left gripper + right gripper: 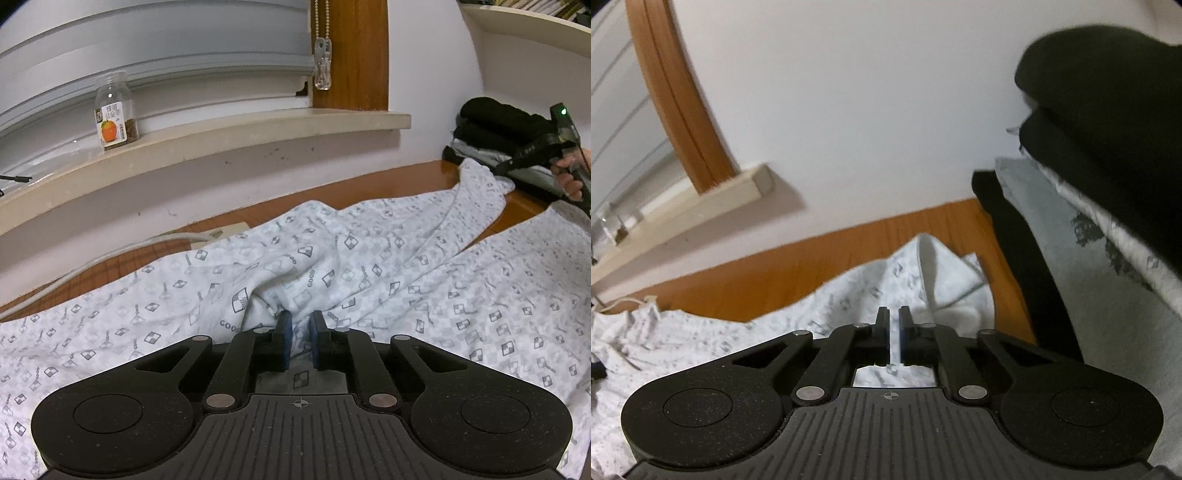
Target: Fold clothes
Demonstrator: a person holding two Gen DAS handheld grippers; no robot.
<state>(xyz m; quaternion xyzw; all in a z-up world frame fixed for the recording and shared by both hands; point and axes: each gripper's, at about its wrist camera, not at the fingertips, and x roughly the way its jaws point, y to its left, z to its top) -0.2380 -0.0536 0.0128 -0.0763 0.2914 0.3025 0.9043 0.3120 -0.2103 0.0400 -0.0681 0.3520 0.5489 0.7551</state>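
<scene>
- Lying spread across a wooden table [424,177], a white patterned garment [369,258] stretches from the near left edge toward the far right corner, rumpled along its middle.
- Left tongs [300,332] sit nearly closed, their blue-padded fingers [286,332] pinching a raised fold of the garment at its near edge.
- Right tongs [894,325] are drawn almost together on a thin layer of the same cloth [849,295], which shows in the narrow slit between them; the view is blurred, so how firmly it is held cannot be told.
- Seen from the left wrist, a hand [567,177] grips the right tool [561,129] at the far right, a green light showing on top.
- Stacked against the wall just beyond the garment's far end, a pile of folded clothes [495,125] has dark pieces on top and lighter ones beneath.
- A clear jar [114,110] with an orange on its label stands on the windowsill [258,133] behind the table, and a pale cable [110,254] runs along the table's far edge.
</scene>
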